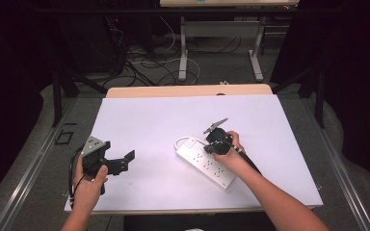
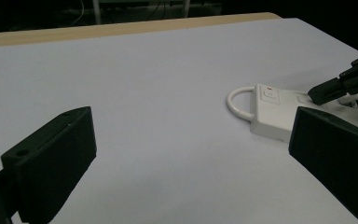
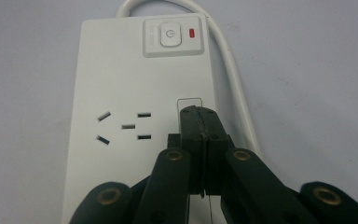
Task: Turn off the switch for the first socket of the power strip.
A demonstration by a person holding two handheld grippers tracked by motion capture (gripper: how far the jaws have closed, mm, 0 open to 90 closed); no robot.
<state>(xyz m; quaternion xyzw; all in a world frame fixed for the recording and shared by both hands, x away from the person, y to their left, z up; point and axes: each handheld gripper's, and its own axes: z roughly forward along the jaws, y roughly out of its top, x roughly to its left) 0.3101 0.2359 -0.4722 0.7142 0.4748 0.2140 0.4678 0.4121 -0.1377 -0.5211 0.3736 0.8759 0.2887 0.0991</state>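
A person at a white-topped table works over a white power strip, which lies at an angle right of the table's centre, its switch end toward the far side and its cord looping out from that end. The right gripper comes down on the strip's top face with its jaws pressed flat together, the tips sitting beside the first group of socket slots, just below the power button and its red indicator. A thin wire-like outline shows at the clenched tips, but whether anything is pinched there cannot be told. The closed jaws form one narrow point, which suits prodding or pressing a small spot better than an open grip would; the button just ahead looks a likely target. The right hand bears down from above, its forearm crossing the near edge. The left gripper waits well apart on the left side, held low over bare tabletop, jaws spread wide and holding nothing, turned toward the strip as though ready to steady it.
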